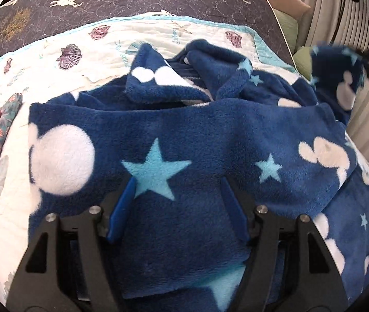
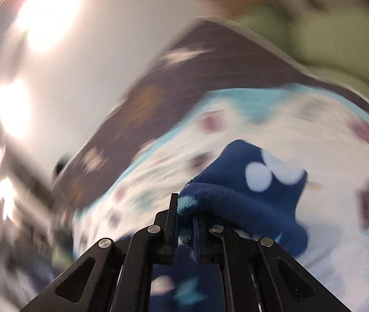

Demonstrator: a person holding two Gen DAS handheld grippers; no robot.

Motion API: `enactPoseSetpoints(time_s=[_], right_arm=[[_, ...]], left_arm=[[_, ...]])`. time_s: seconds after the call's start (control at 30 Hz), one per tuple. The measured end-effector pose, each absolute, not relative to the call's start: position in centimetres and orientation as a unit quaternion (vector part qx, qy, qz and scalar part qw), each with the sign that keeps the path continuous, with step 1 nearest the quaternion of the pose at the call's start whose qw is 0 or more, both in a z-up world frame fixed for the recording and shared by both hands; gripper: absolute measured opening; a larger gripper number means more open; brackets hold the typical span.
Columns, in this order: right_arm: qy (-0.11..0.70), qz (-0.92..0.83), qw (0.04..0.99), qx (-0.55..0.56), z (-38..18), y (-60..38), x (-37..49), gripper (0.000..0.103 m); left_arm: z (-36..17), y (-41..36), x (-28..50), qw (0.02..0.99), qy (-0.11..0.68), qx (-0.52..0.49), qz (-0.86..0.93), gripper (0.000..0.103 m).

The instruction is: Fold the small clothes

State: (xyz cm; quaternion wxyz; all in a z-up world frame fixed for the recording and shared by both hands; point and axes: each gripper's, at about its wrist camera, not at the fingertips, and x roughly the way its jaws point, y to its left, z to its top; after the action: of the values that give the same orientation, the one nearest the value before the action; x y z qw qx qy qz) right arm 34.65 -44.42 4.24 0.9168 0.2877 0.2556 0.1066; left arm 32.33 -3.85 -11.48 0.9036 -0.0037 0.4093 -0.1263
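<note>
Left wrist view: left gripper (image 1: 178, 182) fingers apart over the blue fleece garment (image 1: 184, 135), which lies rumpled on the quilt (image 1: 54, 59).
Right wrist view: right gripper (image 2: 184, 208) clamped on a fleece edge, lifted.
Progress: early; folding mostly left.

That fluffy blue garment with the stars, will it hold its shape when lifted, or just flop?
The blue fleece garment will probably flop: it already lies rumpled in soft folds on the quilt. It likely grips well, since the right gripper pinches a bunched edge without it slipping. The pile looks thick, so folds may spring open.
</note>
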Motion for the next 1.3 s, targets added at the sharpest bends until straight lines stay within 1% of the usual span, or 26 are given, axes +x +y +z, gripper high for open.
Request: enactPoseSetpoints(time_s=[0.07,0.1,0.13,0.17,0.23,0.3,0.37,0.43,0.5,0.53,0.57,0.67,0.7,0.73,0.77,0.83,0.93,1.0,1.07,1.17,1.3], right_arm=[[0.268,0.165,0.93,0.188,5.7,-36.2,32.5,0.011],[0.278,0.181,0.932,0.142,5.4,-32.4,31.4,0.013],[0.294,0.197,0.93,0.103,4.5,-28.9,30.2,0.018],[0.32,0.215,0.92,0.069,3.0,-25.4,29.3,0.026],[0.371,0.253,0.893,0.035,-0.3,-20.8,28.0,0.032],[0.422,0.275,0.864,0.011,-3.4,-18.0,26.7,0.033],[0.445,0.273,0.853,-0.003,-5.1,-17.0,25.5,0.034],[0.439,0.266,0.858,-0.011,-5.2,-17.5,24.5,0.037],[0.429,0.259,0.865,0.004,-4.3,-19.0,23.9,0.045],[0.421,0.251,0.871,0.016,-3.7,-20.0,23.9,0.051],[0.413,0.238,0.879,0.031,-3.2,-21.2,24.0,0.054],[0.402,0.195,0.893,0.058,-2.5,-24.4,24.8,0.055],[0.398,0.183,0.897,0.06,-2.3,-25.1,24.6,0.055],[0.395,0.167,0.901,0.059,-2.2,-25.9,24.5,0.055],[0.392,0.144,0.907,0.055,-2.0,-26.7,24.4,0.055],[0.393,0.104,0.912,0.055,-2.1,-28.2,24.4,0.055],[0.405,0.069,0.908,0.085,-3.0,-31.0,24.9,0.055],[0.415,0.029,0.905,0.09,-3.7,-32.0,25.7,0.055],[0.42,0.003,0.903,0.097,-3.9,-32.6,26.1,0.055],[0.425,0.019,0.898,0.116,-4.3,-32.7,26.2,0.055],[0.43,0.02,0.897,0.103,-4.7,-31.8,26.3,0.055]], left_arm=[[-10.6,-2.9,31.7,0.907,0.403,-0.027,-0.123,0.068],[-10.0,-2.1,31.2,0.907,0.398,-0.051,-0.126,0.068],[-9.5,-1.1,30.8,0.906,0.393,-0.076,-0.135,0.069],[-9.1,-0.5,30.5,0.905,0.39,-0.092,-0.141,0.072],[-8.4,1.1,29.6,0.903,0.384,-0.124,-0.147,0.076],[-8.2,2.3,28.7,0.897,0.388,-0.146,-0.156,0.076],[-8.3,2.7,28.3,0.888,0.395,-0.163,-0.171,0.076],[-8.5,2.4,28.2,0.883,0.398,-0.172,-0.181,0.076],[-8.4,1.5,28.8,0.876,0.405,-0.178,-0.192,0.076],[-8.5,1.0,29.3,0.871,0.411,-0.179,-0.201,0.077],[-8.8,-0.1,30.1,0.859,0.425,-0.179,-0.22,0.077],[-10.2,-2.8,32.8,0.84,0.469,-0.164,-0.216,0.076],[-10.6,-3.4,33.2,0.84,0.474,-0.157,-0.211,0.072],[-10.8,-4.0,33.6,0.843,0.474,-0.151,-0.206,0.05],[-10.8,-4.4,33.9,0.844,0.472,-0.146,-0.206,0.01],[-9.4,-4.5,34.0,0.835,0.474,-0.169,-0.223,0.011],[-2.6,-3.0,31.4,0.869,0.382,-0.184,-0.257,0.011],[0.9,-1.6,29.5,0.891,0.336,-0.17,-0.254,0.011],[2.7,0.3,27.8,0.911,0.31,-0.146,-0.228,0.011],[1.8,2.6,27.5,0.92,0.318,-0.124,-0.194,0.011],[-3.2,4.5,28.7,0.901,0.381,-0.133,-0.161,0.011]])
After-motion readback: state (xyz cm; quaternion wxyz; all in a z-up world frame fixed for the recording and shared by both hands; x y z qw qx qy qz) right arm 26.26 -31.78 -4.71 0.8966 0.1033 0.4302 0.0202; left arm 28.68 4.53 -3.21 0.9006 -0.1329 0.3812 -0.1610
